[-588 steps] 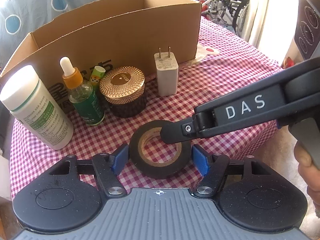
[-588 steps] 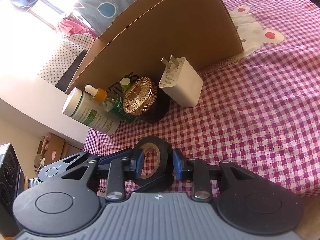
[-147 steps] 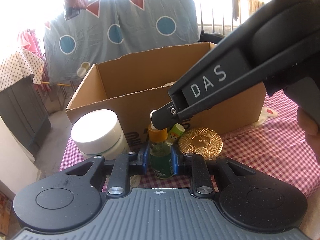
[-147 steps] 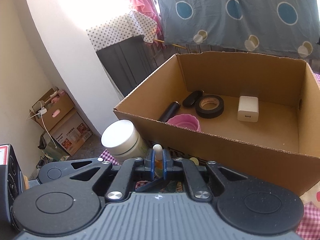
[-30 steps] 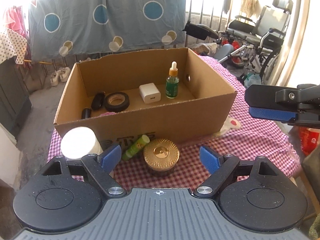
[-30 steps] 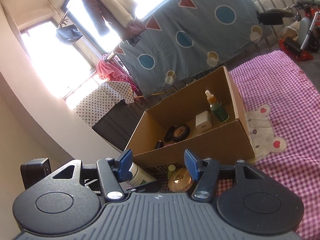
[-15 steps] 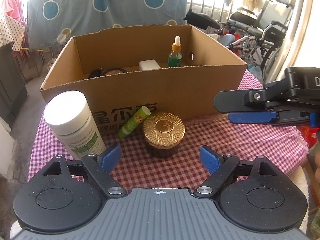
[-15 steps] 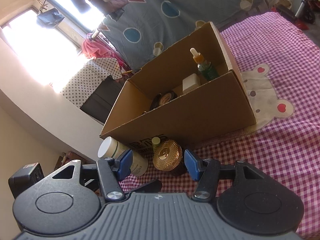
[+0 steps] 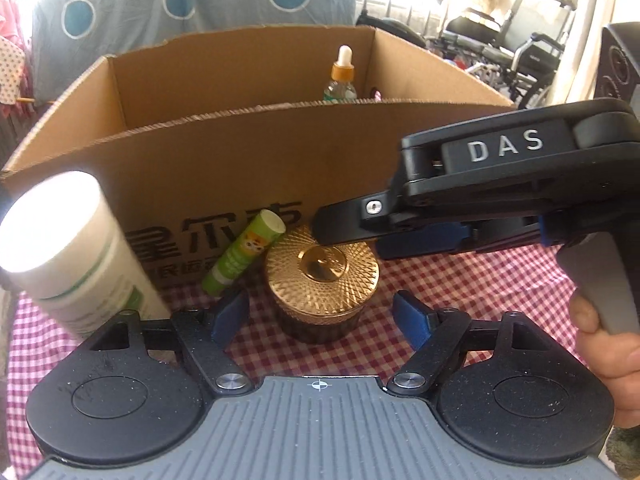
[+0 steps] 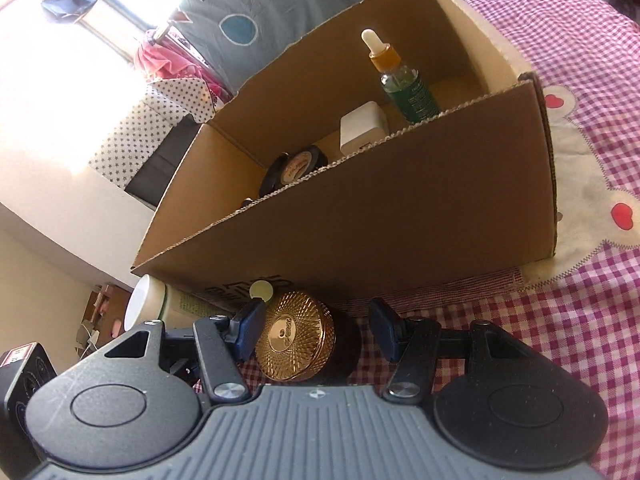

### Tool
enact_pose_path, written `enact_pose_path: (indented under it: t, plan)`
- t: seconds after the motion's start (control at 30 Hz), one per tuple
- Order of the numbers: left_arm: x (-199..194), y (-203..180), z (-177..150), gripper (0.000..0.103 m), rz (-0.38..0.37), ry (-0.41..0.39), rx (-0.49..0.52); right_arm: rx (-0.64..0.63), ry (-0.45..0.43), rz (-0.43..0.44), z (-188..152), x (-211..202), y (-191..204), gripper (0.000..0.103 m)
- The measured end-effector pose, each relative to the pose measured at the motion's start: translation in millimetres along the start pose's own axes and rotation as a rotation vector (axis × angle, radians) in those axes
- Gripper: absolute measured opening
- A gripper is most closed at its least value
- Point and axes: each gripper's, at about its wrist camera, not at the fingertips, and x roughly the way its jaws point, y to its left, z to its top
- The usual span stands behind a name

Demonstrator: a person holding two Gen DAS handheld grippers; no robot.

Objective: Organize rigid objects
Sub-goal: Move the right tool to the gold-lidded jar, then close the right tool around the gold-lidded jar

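Jar: the gold-lidded jar (image 9: 322, 280) stood upright on the checked worktop (image 9: 472, 280), just in front of the cardboard box (image 9: 256, 160); in the right wrist view it sat at about 11 o'clock from the camera housing.
Neighbours: a green glue stick (image 9: 240, 252) leaned on the box at the jar's 10 o'clock; a white bottle (image 9: 64, 248) stood at its 9 o'clock.
Left tongs: the left tongs (image 9: 322, 318) stood apart, one pad either side of the jar's dark body, not touching; they had just been narrowing.
Right tongs: the right tongs (image 10: 314, 328) were also apart and empty, the jar lying between them, nearer the left pad.
Handling: probably rigid, glass-heavy for its bulk and breakable; the ribbed metal lid looked glossy and may lift off.
Hold: best taken low on the dark body, across its width, rather than by the lid.
Box contents: a dropper bottle (image 10: 404, 80), a white charger (image 10: 360, 128) and a tape roll (image 10: 296, 168) already lay inside.
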Motion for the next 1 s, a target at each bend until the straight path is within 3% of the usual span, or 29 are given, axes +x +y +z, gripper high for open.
enact_pose_path:
  t: [0.17, 0.6, 0.8, 1.0]
  plan:
    - [2, -1, -1, 0.074, -0.060, 0.002, -0.012, 0.018, 0.025, 0.049, -5, 0, -3, 0.060]
    - [-12, -37, -19, 0.074, -0.177, 0.018, 0.048, 0.034, -0.006, -0.021, -25, -43, -20, 0.060]
    - [-12, -43, -18, 0.069, -0.130, -0.011, 0.090, 0.044, -0.058, -0.040, -31, -58, -28, 0.058]
    - [-2, -50, -16, 0.063, -0.079, 0.001, 0.160, 0.074, -0.050, -0.027, -35, -54, -36, 0.054]
